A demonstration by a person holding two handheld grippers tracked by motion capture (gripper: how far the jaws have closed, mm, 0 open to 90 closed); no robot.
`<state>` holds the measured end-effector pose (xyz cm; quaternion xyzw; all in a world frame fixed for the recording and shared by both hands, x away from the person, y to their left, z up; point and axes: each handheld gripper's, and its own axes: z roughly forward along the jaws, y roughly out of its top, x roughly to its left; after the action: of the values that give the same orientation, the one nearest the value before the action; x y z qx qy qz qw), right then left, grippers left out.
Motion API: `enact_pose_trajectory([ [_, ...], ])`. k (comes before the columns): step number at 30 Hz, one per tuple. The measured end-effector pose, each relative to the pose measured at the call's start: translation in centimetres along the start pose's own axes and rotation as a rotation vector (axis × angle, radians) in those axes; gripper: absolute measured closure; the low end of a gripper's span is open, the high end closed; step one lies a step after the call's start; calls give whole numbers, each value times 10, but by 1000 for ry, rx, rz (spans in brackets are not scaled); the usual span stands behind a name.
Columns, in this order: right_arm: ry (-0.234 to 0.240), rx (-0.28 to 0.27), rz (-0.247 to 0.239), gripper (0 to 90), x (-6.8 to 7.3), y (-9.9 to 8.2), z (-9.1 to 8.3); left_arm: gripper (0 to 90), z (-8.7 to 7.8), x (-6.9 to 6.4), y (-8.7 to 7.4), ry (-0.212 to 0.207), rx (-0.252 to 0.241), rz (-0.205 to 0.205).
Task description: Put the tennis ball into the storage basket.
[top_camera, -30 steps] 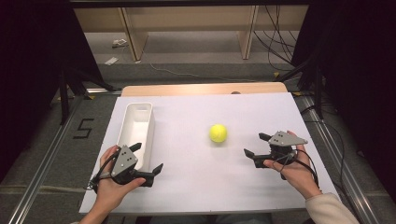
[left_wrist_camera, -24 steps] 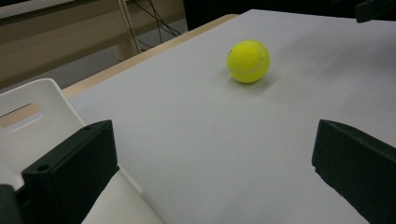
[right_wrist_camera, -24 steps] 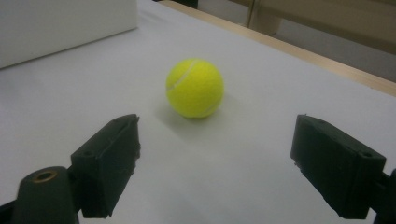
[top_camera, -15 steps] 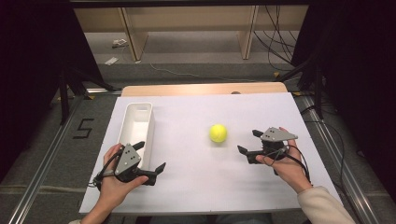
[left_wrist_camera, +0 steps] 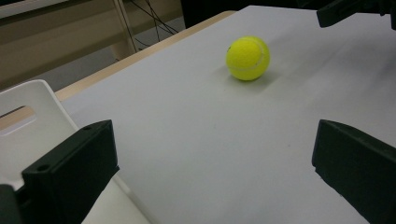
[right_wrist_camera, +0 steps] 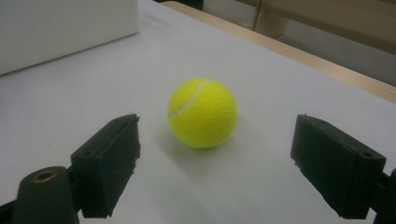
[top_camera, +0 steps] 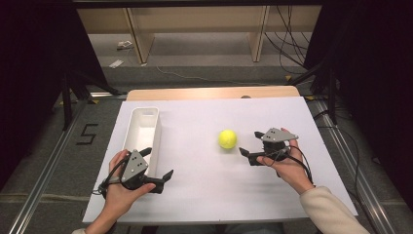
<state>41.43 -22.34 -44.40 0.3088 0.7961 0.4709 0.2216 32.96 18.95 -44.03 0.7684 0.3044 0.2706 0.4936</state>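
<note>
A yellow tennis ball (top_camera: pixel 227 139) rests on the white table sheet (top_camera: pixel 209 200), right of centre. My right gripper (top_camera: pixel 249 143) is open just to the ball's right, its jaws pointing at it. In the right gripper view the ball (right_wrist_camera: pixel 202 112) lies a little beyond the spread jaws of the right gripper (right_wrist_camera: pixel 219 163), untouched. My left gripper (top_camera: pixel 157 163) is open and empty at the front left, beside the near end of a white bin (top_camera: pixel 141 131). The left gripper view shows the ball (left_wrist_camera: pixel 248 58) far ahead of the left gripper (left_wrist_camera: pixel 212 172).
The long white bin (left_wrist_camera: pixel 28 121) holds nothing and runs front to back at the sheet's left side. A wooden table edge (top_camera: pixel 209 92) borders the sheet at the back. Beyond it are floor, cables and shelf legs.
My right gripper has moved left and a little forward, closing on the ball, with its jaws still open. The left gripper has barely shifted. The ball has stayed put.
</note>
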Motion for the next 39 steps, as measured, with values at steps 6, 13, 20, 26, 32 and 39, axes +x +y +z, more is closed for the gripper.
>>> enact_pose_trajectory([
  [6, 5, 4, 1, 165, 1, 4, 13, 0, 0, 0, 0, -2, -2, -2],
  [13, 6, 4, -9, 165, 3, 11, 28, 0, -1, 0, 0, -1, -6, -3],
  [20, 10, 14, -18, 165, 6, 15, 42, 0, -1, 0, 0, -1, -5, -5],
  [26, 6, 21, -25, 165, 7, 17, 50, 0, -2, 0, 1, -2, -10, -5],
  [32, 2, 39, -26, 165, 7, 16, 60, 0, -2, 1, 1, -1, -10, -6],
  [39, 4, 60, -26, 165, 8, 17, 70, 0, -2, 1, 1, 1, -10, -6],
])
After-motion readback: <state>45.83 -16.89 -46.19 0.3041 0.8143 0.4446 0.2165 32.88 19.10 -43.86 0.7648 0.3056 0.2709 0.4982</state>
